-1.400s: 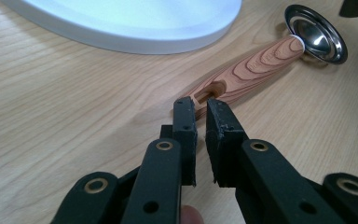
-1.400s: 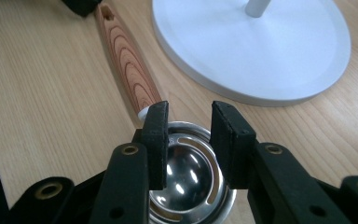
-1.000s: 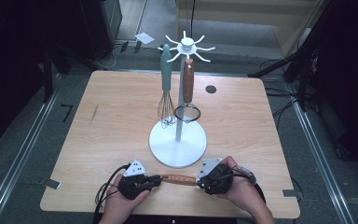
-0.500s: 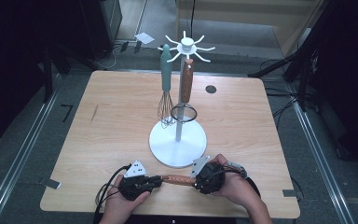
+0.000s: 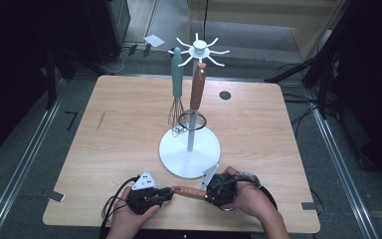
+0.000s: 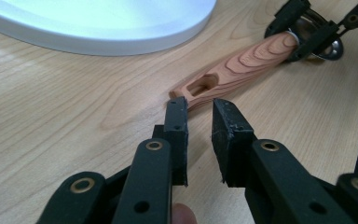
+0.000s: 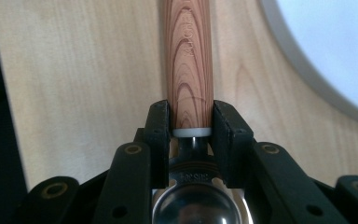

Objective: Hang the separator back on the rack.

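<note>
A utensil with a wooden handle [image 5: 189, 191] lies flat near the table's front edge, just in front of the white stand. My right gripper [image 5: 210, 194] is shut on the handle [image 7: 189, 46] at its white collar, and the metal bowl [image 7: 196, 205] sits behind the jaws. My left gripper [image 5: 167, 192] is open; in the left gripper view its gripper [image 6: 198, 105] has a narrow gap between the jaws. The slotted tip of the handle [image 6: 247, 58] lies just beyond them, untouched. The right gripper [image 6: 307, 28] shows at the handle's far end.
A white utensil stand [image 5: 189, 154] with a round base rises mid-table, with hooks at its top [image 5: 199, 50]. A green-handled whisk [image 5: 177, 74] and a brown-handled strainer [image 5: 197, 87] hang from it. A dark round mark [image 5: 225, 95] lies at the back right.
My right hand has shifted slightly left along the front edge. The hanging strainer has swung a little to the left. The left gripper has stayed put.
</note>
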### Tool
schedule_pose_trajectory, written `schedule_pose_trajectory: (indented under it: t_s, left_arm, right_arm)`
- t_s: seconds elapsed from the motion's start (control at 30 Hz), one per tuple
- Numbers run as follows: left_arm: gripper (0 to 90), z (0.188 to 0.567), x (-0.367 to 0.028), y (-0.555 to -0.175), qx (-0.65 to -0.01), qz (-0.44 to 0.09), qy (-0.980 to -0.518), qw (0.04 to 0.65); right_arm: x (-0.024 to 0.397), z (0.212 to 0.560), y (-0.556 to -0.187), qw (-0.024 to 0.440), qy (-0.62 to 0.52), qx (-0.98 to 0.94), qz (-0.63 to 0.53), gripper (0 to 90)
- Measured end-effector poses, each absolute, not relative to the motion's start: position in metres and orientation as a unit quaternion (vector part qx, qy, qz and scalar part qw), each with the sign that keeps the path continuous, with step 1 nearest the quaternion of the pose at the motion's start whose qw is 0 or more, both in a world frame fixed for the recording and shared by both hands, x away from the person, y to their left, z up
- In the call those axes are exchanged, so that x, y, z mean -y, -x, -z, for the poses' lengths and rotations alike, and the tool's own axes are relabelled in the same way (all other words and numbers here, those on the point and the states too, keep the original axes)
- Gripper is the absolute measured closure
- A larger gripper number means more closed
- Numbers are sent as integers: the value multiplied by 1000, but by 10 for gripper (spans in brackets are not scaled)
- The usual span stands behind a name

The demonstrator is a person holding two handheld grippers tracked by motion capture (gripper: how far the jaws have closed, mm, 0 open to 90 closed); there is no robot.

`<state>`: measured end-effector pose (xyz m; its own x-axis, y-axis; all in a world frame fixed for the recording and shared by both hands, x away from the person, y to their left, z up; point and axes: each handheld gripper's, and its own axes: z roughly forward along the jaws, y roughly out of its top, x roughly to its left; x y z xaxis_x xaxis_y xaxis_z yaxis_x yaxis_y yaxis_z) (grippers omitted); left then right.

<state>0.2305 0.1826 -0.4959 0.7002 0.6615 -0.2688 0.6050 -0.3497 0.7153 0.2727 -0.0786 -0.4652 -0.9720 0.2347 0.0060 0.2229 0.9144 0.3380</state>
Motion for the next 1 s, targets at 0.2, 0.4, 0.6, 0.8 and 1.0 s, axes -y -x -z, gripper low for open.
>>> schedule_pose_trajectory:
  t_s: [0.2,0.4,0.6,0.8,1.0]
  left_arm:
    - [624,484,-205,-234,-395,-49,-789,468]
    - [505,477,-239,-241,-431,-91,-747,499]
    - [369,474,-269,-246,-468,-151,-715,497]
    - [266,472,-295,-252,-513,-177,-685,485]
    - [259,474,-317,-256,-541,-190,-664,480]
  right_arm:
    - [81,466,-267,21,-110,-978,-179,716]
    - [97,461,-264,23,-145,-966,-214,717]
    - [112,455,-264,55,-187,-945,-263,717]
    - [122,451,-267,57,-241,-923,-296,717]
    - [130,448,-270,90,-278,-899,-327,717]
